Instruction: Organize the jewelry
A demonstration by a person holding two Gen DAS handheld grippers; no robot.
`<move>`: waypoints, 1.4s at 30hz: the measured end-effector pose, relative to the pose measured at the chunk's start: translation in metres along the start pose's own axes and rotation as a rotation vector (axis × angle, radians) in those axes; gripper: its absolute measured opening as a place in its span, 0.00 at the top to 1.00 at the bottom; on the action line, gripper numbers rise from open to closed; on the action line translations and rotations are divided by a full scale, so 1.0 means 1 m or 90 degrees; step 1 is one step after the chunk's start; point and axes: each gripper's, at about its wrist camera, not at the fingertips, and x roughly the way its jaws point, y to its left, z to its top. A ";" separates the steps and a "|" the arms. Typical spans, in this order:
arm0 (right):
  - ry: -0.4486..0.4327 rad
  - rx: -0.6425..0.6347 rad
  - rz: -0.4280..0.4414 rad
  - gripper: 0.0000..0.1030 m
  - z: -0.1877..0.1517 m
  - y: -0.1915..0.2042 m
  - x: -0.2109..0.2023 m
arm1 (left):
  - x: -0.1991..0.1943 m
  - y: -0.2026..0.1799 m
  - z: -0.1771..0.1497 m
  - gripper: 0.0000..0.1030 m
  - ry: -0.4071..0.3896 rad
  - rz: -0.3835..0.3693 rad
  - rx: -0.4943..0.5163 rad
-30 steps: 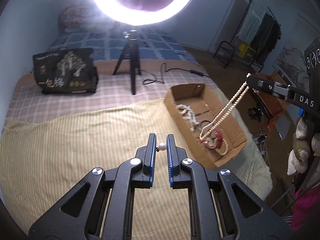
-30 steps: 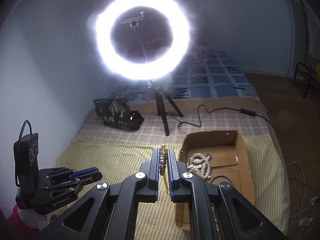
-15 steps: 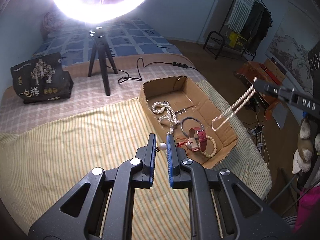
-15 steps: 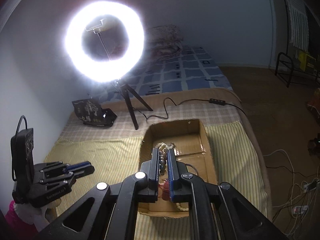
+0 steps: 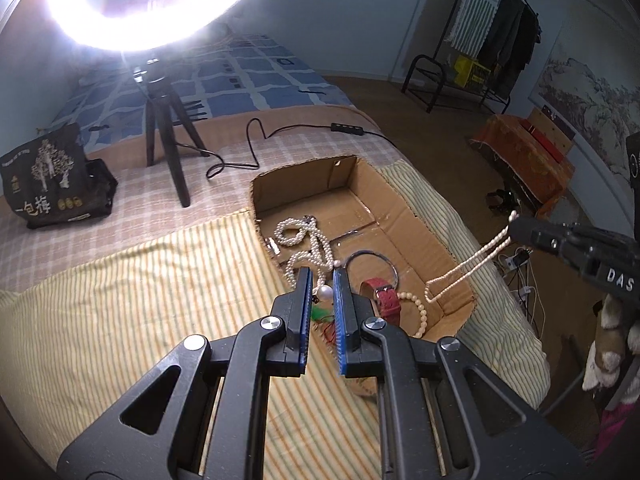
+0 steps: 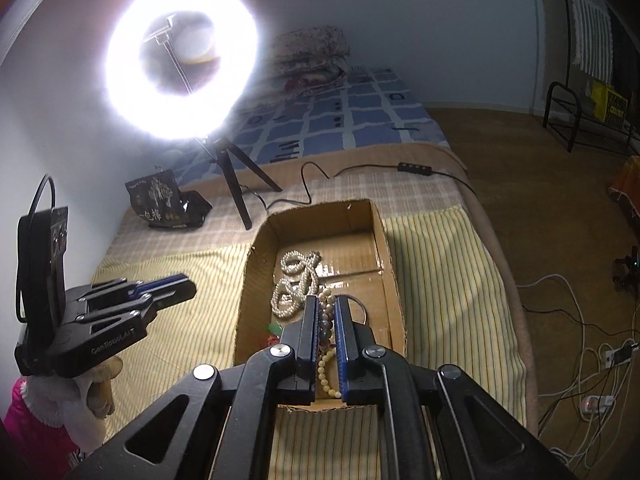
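Jewelry box: a brown cardboard box (image 5: 404, 204) with no lid sits on the striped yellow blanket (image 5: 132, 288) on the bed.
Inside the box: a tangle of white pearl strings (image 5: 308, 240), a thin metal bangle (image 5: 372, 266), a red watch strap (image 5: 384, 298) and a ring of cream beads (image 5: 418, 312) lie on the bottom.
Left gripper (image 5: 322, 294): its two blue-edged fingers pinch one white pearl (image 5: 325, 292). It hangs over the near left wall of the box. A bit of green and red thread shows just under the pearl.
Right gripper (image 6: 328, 324): its fingers are squeezed on a bead necklace (image 6: 326, 320). It is up in the air above the near end of the box.
Necklace: from the left camera it hangs as a long loop (image 5: 464, 270) from the right gripper's tips, over the right wall of the box, not touching the bottom.
Ring light (image 6: 180, 64): very bright, on a black tripod (image 5: 164, 128) behind the box.
Black bag (image 5: 48, 180): stands on the bed, far left.
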 end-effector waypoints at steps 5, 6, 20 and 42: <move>0.018 -0.002 -0.001 0.95 -0.005 -0.005 0.009 | 0.014 -0.007 0.003 0.92 0.006 0.003 0.009; 0.021 0.000 0.000 0.95 -0.006 -0.007 0.011 | 0.017 -0.009 0.003 0.92 0.007 0.004 0.010; 0.043 0.001 0.004 0.89 -0.013 -0.017 0.021 | 0.031 -0.015 0.007 0.92 0.008 0.011 0.014; -0.004 -0.006 -0.067 0.09 -0.007 -0.010 0.011 | 0.014 -0.015 0.006 0.37 -0.024 0.062 0.032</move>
